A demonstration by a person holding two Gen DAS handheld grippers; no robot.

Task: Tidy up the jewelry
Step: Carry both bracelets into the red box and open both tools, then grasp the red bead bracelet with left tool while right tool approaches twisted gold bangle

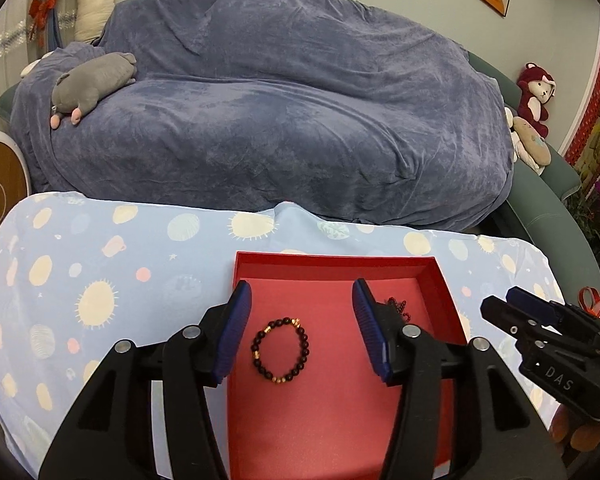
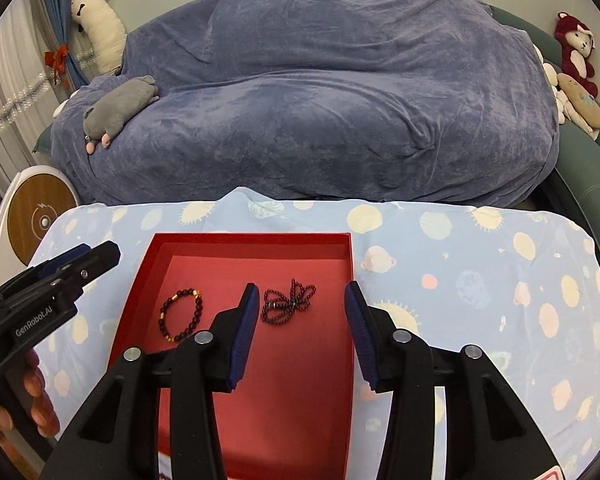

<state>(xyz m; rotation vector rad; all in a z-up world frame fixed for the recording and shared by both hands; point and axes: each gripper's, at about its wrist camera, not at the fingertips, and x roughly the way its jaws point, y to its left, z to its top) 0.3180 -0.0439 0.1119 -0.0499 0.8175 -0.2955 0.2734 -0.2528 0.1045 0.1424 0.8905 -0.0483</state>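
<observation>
i had both the left gripper [image 1: 302, 300] and right gripper [image 2: 298, 300] with jaws spread, pinching nothing; the bead bracelet [image 1: 281, 350] and dark necklace [image 2: 288, 305] lay in the red box [image 2: 256, 240].

bracelet [image 2: 181, 314] left of necklace [image 2: 287, 305], in box [image 2: 252, 239]

Even, soft indoor light on both my wrist feeds, sharp at centre.
Strong fisheye bending curves the sofa cover [image 1: 284, 112] and the bench cloth [image 2: 480, 264], dark vignette fills my corners, shadows stay faint, no glare, slight softness towards the rims.
</observation>
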